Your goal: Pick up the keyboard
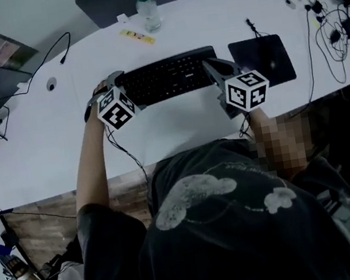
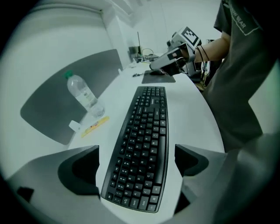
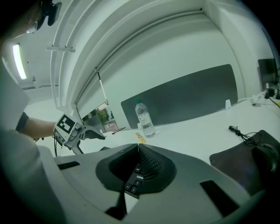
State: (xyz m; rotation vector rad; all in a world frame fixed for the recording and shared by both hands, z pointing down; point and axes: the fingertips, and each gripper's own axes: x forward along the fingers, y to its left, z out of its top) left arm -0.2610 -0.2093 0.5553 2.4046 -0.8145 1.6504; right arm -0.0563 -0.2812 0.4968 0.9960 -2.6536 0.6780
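White desk (image 1: 179, 125), curved at its far edge: a black keyboard (image 1: 168, 76) lies flat at its middle between two hand-held grippers.

The left gripper (image 2: 138, 165) tilts down over the keyboard's left end, jaws spread wide to either side of it, pads not pressing on it. The right gripper (image 3: 138, 148) sits at the keyboard's right end, jaws drawn together, a corner of keys showing just beneath them. Behind the keyboard stand a clear water bottle (image 1: 147, 11) and a yellow strip (image 1: 137, 36); a dark mouse pad (image 1: 261, 60) lies to its right, tangled cables (image 1: 333, 30) beyond.
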